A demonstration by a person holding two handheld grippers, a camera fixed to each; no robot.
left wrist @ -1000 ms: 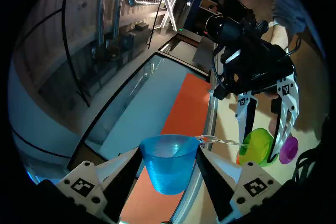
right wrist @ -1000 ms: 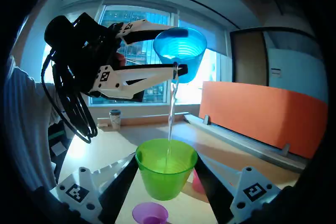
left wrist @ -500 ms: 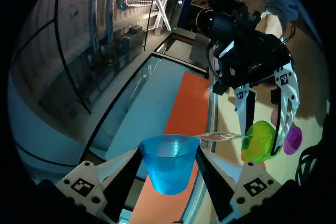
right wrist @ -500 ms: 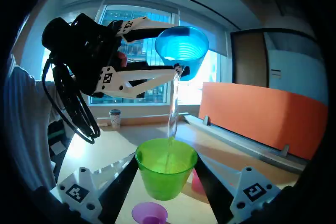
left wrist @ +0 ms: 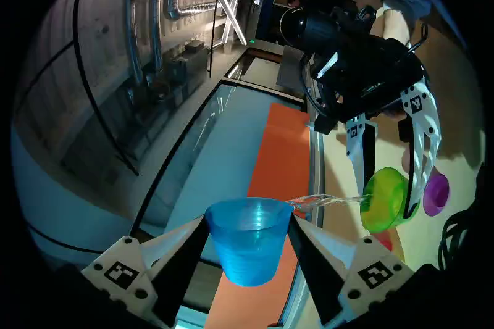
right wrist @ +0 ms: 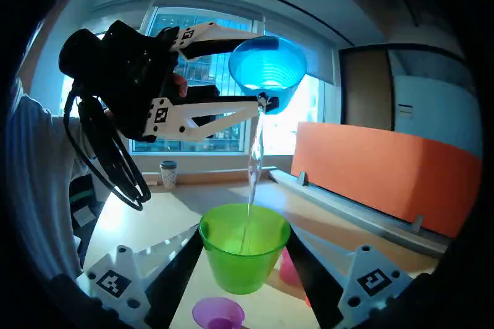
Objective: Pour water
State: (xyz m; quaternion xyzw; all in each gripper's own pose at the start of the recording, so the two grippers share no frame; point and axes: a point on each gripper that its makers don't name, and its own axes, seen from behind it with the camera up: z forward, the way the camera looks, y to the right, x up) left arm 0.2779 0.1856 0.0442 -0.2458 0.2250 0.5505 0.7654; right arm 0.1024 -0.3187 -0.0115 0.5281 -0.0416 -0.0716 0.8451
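Observation:
My left gripper [left wrist: 248, 247] is shut on a clear blue cup [left wrist: 249, 239], tipped well over. A thin stream of water [right wrist: 254, 162] runs from its rim into a green cup [right wrist: 244, 254], which my right gripper [right wrist: 245, 261] is shut on and holds upright below. In the right gripper view the blue cup [right wrist: 267, 71] and the left gripper [right wrist: 262, 70] hang high above the green one, held by a hand. In the left gripper view the green cup [left wrist: 384, 199] sits off to the right between the right gripper's white fingers [left wrist: 423, 144].
A purple cup [right wrist: 218, 313] stands on the light wooden table [right wrist: 167, 215] just under the green cup, with a pink cup [right wrist: 288, 269] beside it. An orange partition [right wrist: 389, 168] runs along the table's right side. A paper cup [right wrist: 168, 174] stands on the window ledge.
The blue cup has tipped a little further and risen slightly. The stream keeps running into the green cup, which stays in place.

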